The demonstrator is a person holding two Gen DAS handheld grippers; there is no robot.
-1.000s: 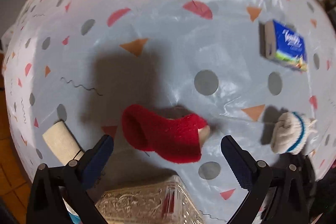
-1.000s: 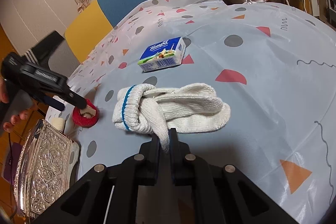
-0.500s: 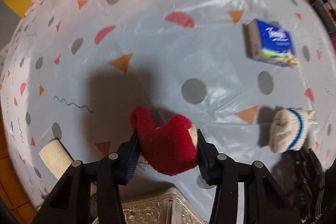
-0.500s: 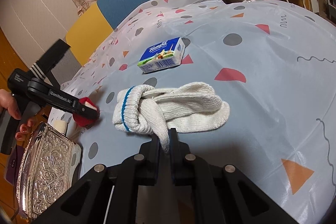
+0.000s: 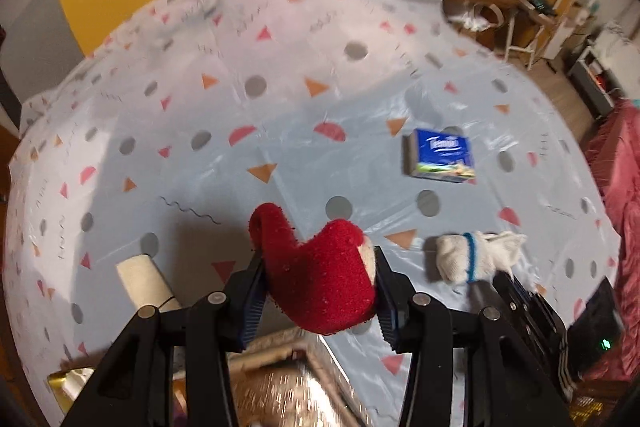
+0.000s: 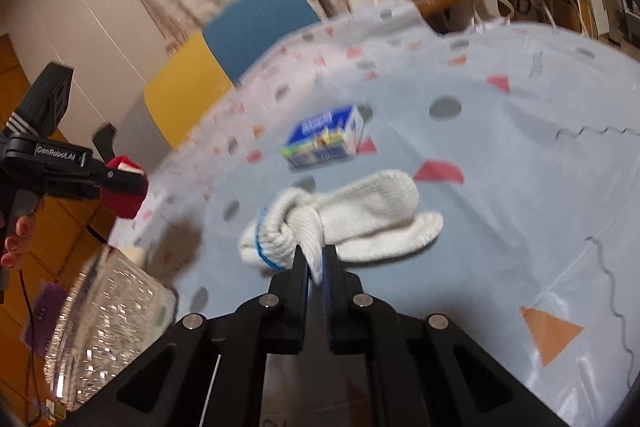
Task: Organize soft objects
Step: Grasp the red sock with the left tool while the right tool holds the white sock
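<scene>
My left gripper (image 5: 318, 301) is shut on a red fuzzy sock (image 5: 320, 287) and holds it above the patterned tablecloth (image 5: 280, 131). The right wrist view shows it at the far left (image 6: 122, 193), lifted off the table. My right gripper (image 6: 314, 263) is shut on a fold of a white knit sock with a blue stripe (image 6: 344, 223), lifted a little off the cloth. The same white sock shows at the right of the left wrist view (image 5: 476, 257).
A silver embossed tin (image 6: 100, 331) stands at the near left table edge, also below my left gripper (image 5: 280, 383). A blue tissue pack (image 5: 442, 157) lies mid-table. A beige roll (image 5: 144, 281) lies left. Chairs stand behind the table.
My left gripper closed on the red sock and lifted it up off the table. My right gripper, still shut on the white sock, has risen and tilted upward.
</scene>
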